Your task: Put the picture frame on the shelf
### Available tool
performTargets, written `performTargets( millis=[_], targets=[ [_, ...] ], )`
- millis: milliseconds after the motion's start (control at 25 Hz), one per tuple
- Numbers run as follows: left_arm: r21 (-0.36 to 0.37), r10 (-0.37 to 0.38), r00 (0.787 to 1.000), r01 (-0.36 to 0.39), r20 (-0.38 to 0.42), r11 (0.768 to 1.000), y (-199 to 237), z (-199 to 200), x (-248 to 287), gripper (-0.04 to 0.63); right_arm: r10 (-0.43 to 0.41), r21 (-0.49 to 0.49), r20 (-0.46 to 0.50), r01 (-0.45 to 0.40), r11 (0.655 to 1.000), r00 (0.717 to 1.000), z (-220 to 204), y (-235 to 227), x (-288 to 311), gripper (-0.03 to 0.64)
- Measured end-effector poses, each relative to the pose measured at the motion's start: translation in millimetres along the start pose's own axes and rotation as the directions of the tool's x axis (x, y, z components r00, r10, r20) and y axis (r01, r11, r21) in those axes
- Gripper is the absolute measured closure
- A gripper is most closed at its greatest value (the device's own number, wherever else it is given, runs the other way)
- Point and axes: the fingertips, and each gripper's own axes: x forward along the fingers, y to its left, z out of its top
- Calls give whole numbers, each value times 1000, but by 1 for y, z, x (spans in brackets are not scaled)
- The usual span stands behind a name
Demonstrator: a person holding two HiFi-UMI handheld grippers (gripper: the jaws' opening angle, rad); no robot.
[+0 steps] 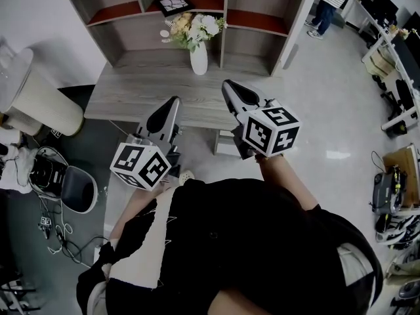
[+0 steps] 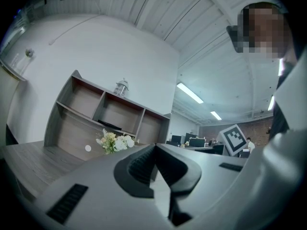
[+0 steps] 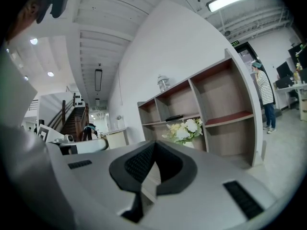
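Observation:
The black picture frame [image 1: 173, 4] lies flat in the middle compartment of the wooden shelf [image 1: 223, 18]; it shows as a dark slab [image 2: 109, 124] in the left gripper view and again as a dark slab [image 3: 174, 118] in the right gripper view. My left gripper [image 1: 172, 104] hangs over the desk's near edge, jaws shut and empty. To its right, my right gripper [image 1: 228, 86] is also shut with nothing held. Both point toward the shelf, well short of the frame. Their closed tips appear in the gripper views, left gripper [image 2: 154, 146] and right gripper [image 3: 154, 143].
A white vase of flowers [image 1: 197, 41] stands on the grey desk [image 1: 131, 87] in front of the shelf. A glass jar [image 2: 122, 86] tops the shelf. A chair [image 1: 72, 188] and cables sit at the left, a person [image 1: 328, 5] stands at the far right.

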Motion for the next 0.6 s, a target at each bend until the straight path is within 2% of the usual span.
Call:
performTargets(
  millis=[600],
  targets=[
    [7,-3,1000,3,7,1000,-9,2,-1,584,4,-17,1,-4,1000,1000,1,1,-7,612]
  ],
)
